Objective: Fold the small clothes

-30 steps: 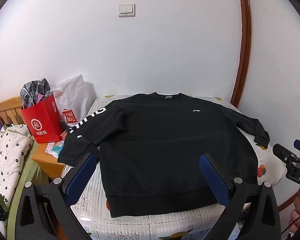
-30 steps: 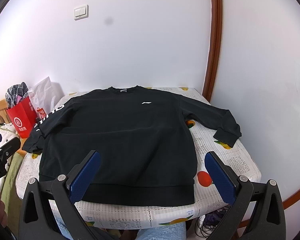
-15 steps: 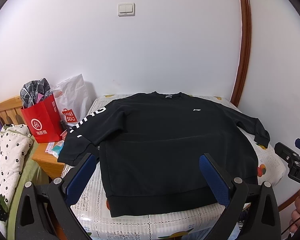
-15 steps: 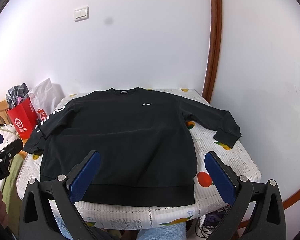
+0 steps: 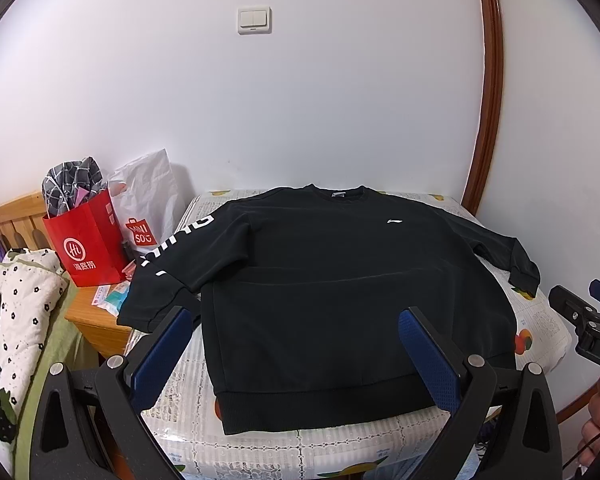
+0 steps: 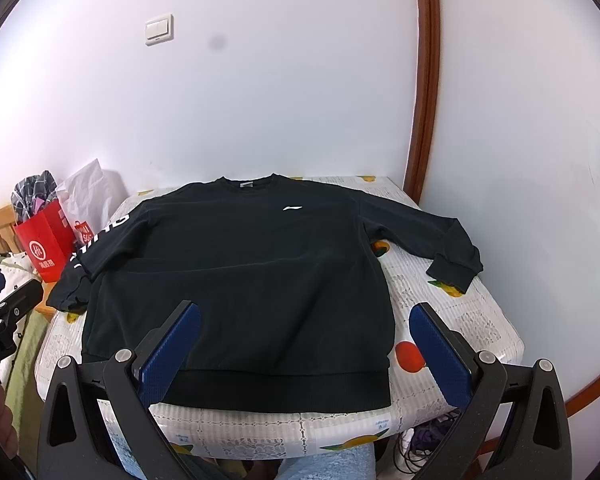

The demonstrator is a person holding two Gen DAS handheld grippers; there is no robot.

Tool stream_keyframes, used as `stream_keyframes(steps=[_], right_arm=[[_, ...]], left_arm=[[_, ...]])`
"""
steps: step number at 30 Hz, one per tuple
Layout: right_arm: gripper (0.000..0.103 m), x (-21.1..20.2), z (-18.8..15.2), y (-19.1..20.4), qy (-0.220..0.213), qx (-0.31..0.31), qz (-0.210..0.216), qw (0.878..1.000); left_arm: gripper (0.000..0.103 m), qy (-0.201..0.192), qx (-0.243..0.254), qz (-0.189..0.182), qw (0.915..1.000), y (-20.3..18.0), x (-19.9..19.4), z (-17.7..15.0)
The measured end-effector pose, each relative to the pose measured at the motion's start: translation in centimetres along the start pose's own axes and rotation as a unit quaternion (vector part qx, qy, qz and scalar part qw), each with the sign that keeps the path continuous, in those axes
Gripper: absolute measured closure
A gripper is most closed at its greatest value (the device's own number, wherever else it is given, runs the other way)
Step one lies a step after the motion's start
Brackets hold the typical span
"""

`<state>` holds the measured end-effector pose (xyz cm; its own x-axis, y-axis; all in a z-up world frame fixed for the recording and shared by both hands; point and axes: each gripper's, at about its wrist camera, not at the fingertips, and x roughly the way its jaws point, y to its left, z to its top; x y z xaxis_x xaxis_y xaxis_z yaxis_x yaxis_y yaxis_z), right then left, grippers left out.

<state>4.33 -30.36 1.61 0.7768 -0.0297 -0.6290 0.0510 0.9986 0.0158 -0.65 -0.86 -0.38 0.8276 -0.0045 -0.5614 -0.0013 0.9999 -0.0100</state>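
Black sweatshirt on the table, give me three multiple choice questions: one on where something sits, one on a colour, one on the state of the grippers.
1. Where is the red paper bag relative to the black sweatshirt?
A. To its left
B. On top of it
C. To its right

2. What colour is the chest logo?
A. Yellow
B. White
C. Red

3. How do the left gripper and right gripper stand?
A. Both shut on the hem
B. One shut on a sleeve
C. Both open, holding nothing

Answers:
1 A, the bag stands past the lettered sleeve.
2 B, the mark is white on black.
3 C, the blue fingers are spread apart with nothing between them.
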Motion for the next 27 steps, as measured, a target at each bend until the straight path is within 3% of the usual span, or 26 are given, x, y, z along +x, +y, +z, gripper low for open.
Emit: stream_keyframes(steps=[27], right_arm=[[0.000,-0.31,0.01,0.06,-0.004,-0.001,0.000,1.000]], left_arm=[[0.000,0.000,0.001,-0.003,1.0000,0.16,-0.20,0.51]])
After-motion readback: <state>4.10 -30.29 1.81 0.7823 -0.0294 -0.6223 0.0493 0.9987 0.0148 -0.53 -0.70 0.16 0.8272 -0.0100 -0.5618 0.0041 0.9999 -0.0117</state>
